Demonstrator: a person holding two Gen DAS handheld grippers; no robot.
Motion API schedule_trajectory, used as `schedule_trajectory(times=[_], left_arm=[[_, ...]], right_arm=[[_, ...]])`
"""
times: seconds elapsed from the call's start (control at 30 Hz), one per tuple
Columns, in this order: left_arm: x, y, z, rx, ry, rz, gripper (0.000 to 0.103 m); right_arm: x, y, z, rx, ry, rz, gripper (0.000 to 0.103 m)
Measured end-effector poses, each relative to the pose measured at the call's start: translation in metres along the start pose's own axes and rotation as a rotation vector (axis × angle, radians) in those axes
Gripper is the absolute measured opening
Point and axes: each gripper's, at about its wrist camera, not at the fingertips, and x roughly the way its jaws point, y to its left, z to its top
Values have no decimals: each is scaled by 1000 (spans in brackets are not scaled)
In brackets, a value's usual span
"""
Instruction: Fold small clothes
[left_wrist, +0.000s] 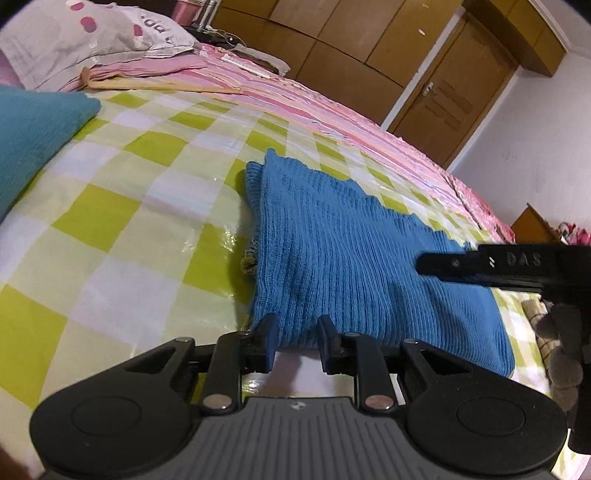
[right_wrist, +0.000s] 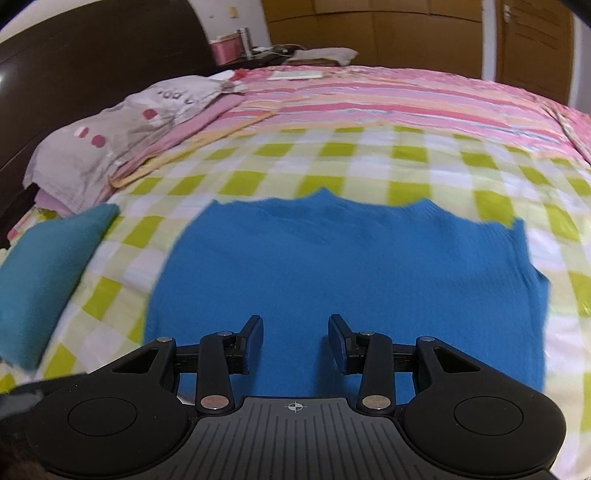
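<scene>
Where right claw (right_wrist: 295, 341) hovers, blue knit (right_wrist: 343, 277) beneath (folded), jaws apart

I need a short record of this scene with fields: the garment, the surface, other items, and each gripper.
garment: blue knitted garment, lying folded and flat
surface: green and white checked cover on a bed, with a pink striped sheet behind it
other items: teal cloth to the left of the garment; grey pillow near the headboard
left gripper: jaws apart at the near edge of the garment, not pressing on it
right gripper: jaws apart above the garment, nothing held
</scene>
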Motion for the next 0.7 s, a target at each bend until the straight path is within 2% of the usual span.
schedule_trajectory(times=[0.23, 0.37, 0.7], left_arm=[[-7, 6, 4, -28, -37, 2, 29], [-6, 10, 5, -44, -29, 9, 29], [-2, 11, 6, -36, -11, 17, 29]], right_arm=[[28, 44, 29, -72, 28, 47, 38], [45, 65, 43, -92, 47, 70, 39], [87, 108, 59, -186, 106, 60, 41]])
